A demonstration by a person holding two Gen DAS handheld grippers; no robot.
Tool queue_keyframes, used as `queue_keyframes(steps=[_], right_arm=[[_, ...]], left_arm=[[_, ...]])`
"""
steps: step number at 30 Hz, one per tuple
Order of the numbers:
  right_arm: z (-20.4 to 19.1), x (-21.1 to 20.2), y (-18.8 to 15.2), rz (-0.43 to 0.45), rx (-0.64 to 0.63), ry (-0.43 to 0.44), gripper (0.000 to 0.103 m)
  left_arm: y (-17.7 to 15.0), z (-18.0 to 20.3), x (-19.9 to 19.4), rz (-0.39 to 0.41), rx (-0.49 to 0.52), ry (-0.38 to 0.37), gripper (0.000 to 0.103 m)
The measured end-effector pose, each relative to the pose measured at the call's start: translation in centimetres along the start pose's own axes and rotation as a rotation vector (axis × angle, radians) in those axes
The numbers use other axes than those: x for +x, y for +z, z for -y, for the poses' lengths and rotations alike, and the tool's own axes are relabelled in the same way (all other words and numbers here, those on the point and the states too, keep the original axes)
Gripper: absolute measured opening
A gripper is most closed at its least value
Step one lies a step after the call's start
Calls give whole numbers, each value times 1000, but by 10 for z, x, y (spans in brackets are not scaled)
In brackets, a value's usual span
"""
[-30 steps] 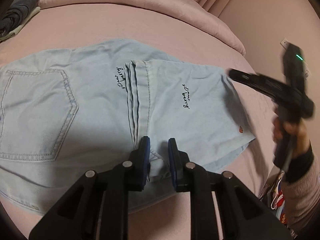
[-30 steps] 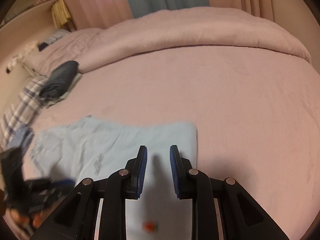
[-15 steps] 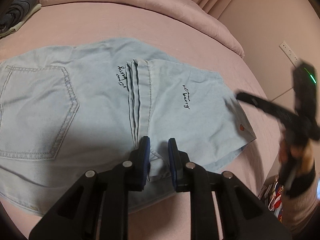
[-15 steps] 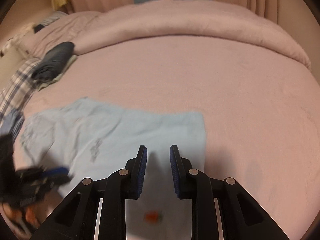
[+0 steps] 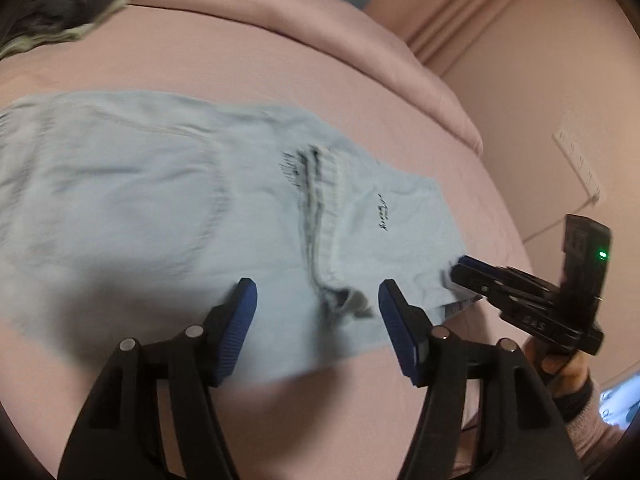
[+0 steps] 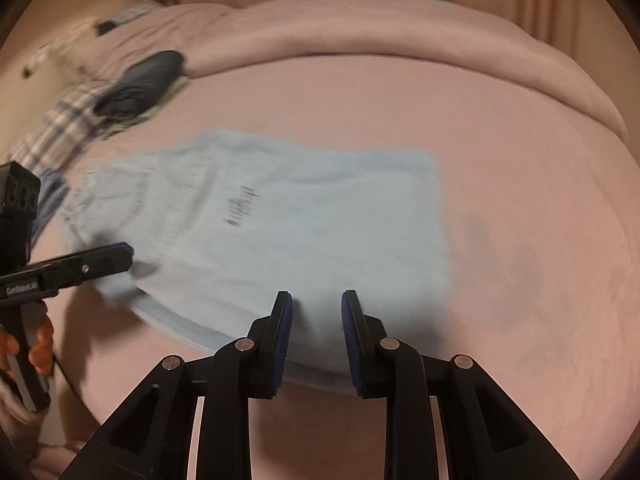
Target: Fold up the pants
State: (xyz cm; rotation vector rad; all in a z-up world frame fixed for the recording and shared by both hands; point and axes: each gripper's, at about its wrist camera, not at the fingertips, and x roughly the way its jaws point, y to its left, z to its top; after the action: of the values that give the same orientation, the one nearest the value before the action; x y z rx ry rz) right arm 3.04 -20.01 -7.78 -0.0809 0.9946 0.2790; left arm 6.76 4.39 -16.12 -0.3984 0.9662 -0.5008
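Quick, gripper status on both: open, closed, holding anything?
Left gripper: jaws opening, pads clear of the pants, holding nothing.
Right gripper: jaws opening a little, over the pants' edge, gripping nothing.

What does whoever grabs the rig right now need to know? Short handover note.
Left tool: jaws opening, nothing pinched; the folded hems lie on the bed beneath the gap.
Right tool: jaws opening slightly over the near edge of the pants, no visible grip.
Pants: light blue, flat on the pink bed, legs folded over the seat.
Done: lengthwise fold, legs brought up.
Left: probably one more fold; frames are blurred, so check the edges.
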Motion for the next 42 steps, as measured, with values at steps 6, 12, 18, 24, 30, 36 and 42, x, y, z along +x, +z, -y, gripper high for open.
queue_keyframes(steps=[6,12,18,24,30,36,42], right_arm=[[-44,29,25,7,-47,107,31],[-77,60,66,33,-92,99,30],[-86,119,89,-82,-96,62,42],[-97,99,82,-73,-118,74,45],[-98,82,71,-41,-87,133,45],[-114,87,73,-56,-105,167,45],[-132,107,95,-61,-142,134,40]], left_arm=[[-27,-60,-70,102,-200,6,64],[-54,-105,-103,136,-366,38,64],[-54,-129,-99,167,-504,-11,66],[-44,-142,-99,222,-634,-58,72],[-33,-141,-99,294,-683,-29,76],[-18,-161,-93,305,-778,-32,35],[-10,-129,-110,340,-570,90,25]])
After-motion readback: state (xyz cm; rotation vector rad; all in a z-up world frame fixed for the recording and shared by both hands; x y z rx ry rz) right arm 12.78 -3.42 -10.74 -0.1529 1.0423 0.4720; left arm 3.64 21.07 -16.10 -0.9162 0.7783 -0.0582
